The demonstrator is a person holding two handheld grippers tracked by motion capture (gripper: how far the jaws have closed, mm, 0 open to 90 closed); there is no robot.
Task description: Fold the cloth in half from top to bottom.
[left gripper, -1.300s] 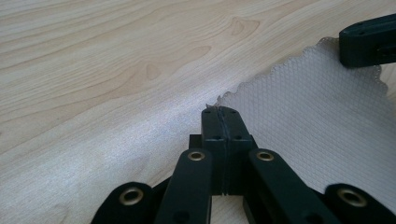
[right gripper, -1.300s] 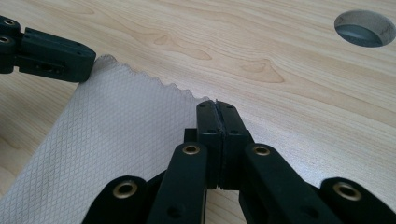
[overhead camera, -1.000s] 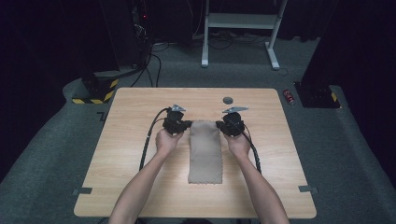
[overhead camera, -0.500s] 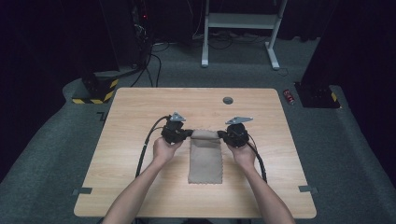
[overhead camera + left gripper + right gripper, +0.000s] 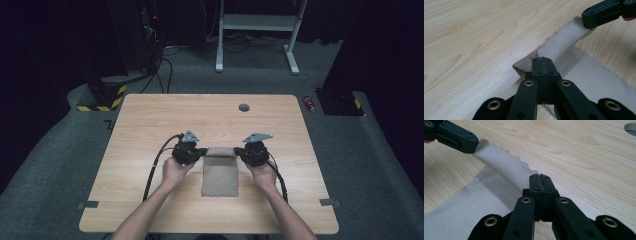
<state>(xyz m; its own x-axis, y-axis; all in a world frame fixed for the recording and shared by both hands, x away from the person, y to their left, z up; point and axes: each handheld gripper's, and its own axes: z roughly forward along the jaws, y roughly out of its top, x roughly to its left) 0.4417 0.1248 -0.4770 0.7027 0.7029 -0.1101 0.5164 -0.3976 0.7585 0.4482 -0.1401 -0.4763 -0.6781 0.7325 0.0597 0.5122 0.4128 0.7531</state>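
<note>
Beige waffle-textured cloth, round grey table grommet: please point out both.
beige waffle-textured cloth (image 5: 220, 176), high view, flat middle part.
round grey table grommet (image 5: 244, 107), high view, its centre.

light: bright on table (image 5: 150, 200) | surroundings: dark | shadows: soft | near tongs: slightly blurred

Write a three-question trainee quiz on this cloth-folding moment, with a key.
1. True or false: both grippers are shut on the cloth.
2. Which part of the cloth do the left gripper and right gripper hold? A) the near corners B) the far edge's two corners C) its middle
3. Fill in: the cloth's near part lies flat on the ____.

Key: 1 true. 2 B. 3 table.
</note>
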